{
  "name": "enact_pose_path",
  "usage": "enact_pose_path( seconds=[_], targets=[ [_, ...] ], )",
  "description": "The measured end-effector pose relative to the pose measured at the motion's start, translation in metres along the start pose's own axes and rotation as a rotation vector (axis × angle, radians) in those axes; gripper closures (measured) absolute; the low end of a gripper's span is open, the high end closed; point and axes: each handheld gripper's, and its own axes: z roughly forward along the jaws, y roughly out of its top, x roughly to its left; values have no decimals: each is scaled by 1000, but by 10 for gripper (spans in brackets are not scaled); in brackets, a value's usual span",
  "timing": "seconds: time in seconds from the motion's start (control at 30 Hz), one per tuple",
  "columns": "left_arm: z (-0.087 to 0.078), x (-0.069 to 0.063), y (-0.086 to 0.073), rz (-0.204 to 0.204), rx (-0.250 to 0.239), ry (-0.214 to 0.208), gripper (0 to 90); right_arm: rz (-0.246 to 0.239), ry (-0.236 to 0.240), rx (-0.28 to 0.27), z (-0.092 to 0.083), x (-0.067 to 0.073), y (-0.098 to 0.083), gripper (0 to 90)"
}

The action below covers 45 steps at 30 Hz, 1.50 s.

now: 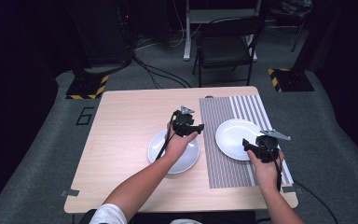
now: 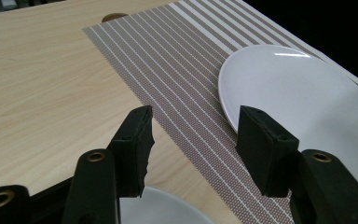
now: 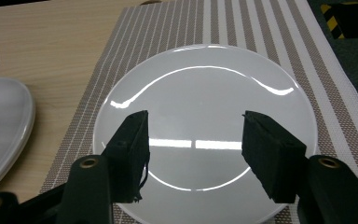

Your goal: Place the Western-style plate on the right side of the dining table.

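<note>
Your left tool (image 1: 192, 126) hangs over the far edge of the plate on bare wood (image 1: 174, 151), jaws spread wide, nothing between them; it points right and away, toward the striped placemat (image 1: 223, 144). In the left gripper view the near rim of that plate (image 2: 158, 207) sits below the jaws, with wood and the placemat's (image 2: 177, 65) edge in the gap and the other plate (image 2: 298, 102) off to the right. Your right tool (image 1: 251, 145) sits at the near rim of the plate on the placemat (image 1: 237, 137), jaws also wide open, empty, pointing left and away across it. In the right gripper view the jaws frame that plate's (image 3: 205, 121) centre, apparently above it; can't tell if the pads touch the surface. Both plates are round, so no long axis or heading; both lie flat, face up, empty, well apart with a strip of placemat (image 3: 107, 65) between them. The left plate (image 3: 2, 130) rests on wood just beside the mat's left edge. The placemat's long axis runs near to far on the table (image 1: 121, 140), its stripes following. A small brown disc (image 2: 114, 17) sits at the mat's far edge. Beyond the table: a black chair (image 1: 226, 44) and two hazard-striped stand bases (image 1: 87, 87) on the grey floor, clear of both tools.
</note>
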Motion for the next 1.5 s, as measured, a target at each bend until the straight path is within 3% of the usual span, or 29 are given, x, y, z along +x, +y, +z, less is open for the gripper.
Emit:
enact_pose_path(
  seconds=[0.1, 0.5, 0.9, 1.5],
  targets=[
    [-8, 3, 0, 26, -10, 25, 455, -19, 17, -3, -1, 7, 2, 409],
    [-40, 31, -10, 0, -29, 82, 452, -86, 105, 7, 4, 38, 8, 404],
    [-85, 62, -25, -17, -65, 151, 452, -150, 186, 8, 6, 64, 11, 402],
    [-137, 94, -67, -73, -68, 217, 452, -236, 274, 29, 6, 78, 0, 396]
  ],
)
